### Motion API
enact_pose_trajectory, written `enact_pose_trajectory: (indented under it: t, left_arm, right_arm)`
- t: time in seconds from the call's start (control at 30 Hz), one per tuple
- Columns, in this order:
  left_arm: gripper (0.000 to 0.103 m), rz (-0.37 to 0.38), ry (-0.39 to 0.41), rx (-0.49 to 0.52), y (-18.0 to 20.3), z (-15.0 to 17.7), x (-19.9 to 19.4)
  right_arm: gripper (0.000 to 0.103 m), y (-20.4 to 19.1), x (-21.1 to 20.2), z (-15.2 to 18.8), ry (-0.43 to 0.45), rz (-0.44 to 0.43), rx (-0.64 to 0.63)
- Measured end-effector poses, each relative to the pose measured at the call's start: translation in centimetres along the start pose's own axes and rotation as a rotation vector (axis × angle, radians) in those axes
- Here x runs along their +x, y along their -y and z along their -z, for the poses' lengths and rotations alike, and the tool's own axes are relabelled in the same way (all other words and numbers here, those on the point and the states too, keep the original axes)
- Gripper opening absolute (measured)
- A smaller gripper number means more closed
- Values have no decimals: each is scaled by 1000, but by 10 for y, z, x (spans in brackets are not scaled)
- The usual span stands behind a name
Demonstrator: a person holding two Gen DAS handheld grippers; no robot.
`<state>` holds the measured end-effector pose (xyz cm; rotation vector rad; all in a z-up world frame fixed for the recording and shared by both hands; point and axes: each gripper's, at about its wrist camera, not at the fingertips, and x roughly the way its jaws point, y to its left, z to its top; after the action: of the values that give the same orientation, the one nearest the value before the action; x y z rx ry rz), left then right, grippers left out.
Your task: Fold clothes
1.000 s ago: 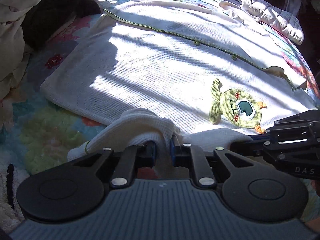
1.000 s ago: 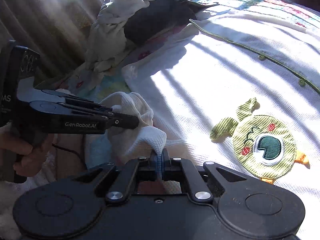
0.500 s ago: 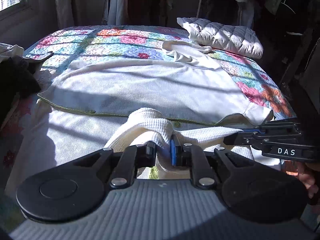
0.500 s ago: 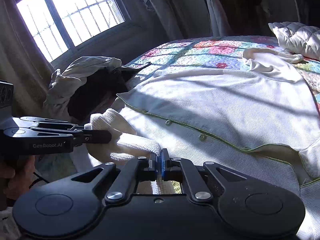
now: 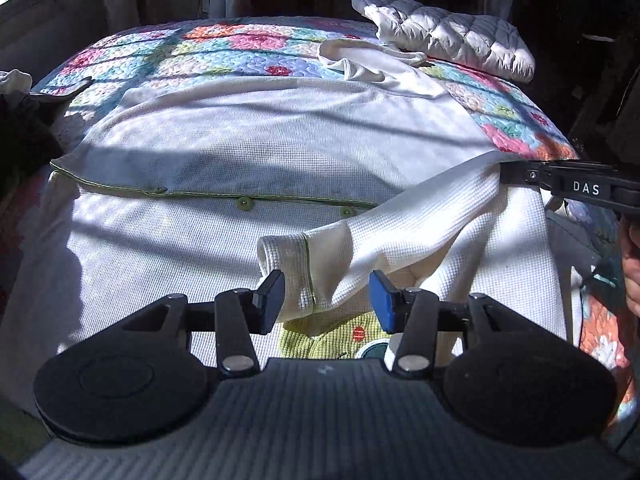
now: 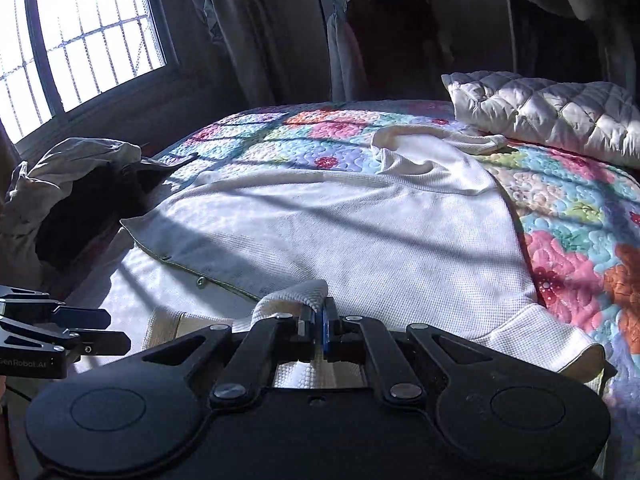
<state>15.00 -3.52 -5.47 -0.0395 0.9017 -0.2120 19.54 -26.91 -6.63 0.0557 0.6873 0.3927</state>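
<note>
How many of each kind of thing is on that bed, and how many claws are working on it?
White waffle-knit garment: 1
Quilted white pillow: 1
Heap of other clothes: 1
Flowered quilt: 1
Claws: 2, left claw and right claw
Total: 6

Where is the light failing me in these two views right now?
Left wrist: barred sun and shadow stripe the white cardigan; fisheye bows the bed. Right wrist: window blown out, clothes pile nearly black, sleeve shaded.
</note>
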Motion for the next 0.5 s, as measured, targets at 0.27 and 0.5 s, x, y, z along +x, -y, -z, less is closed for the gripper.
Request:
enact_pose_trajectory:
  t: [0.27,0.5]
  left_arm:
    - [55,81,-137,8,7,30,27]
    - [60,105,-228,0,11,46,47]
  right_arm:
    - [5,7,-5,0,-6,10,-20]
    - [32,14,-2,30,-141,139,-44]
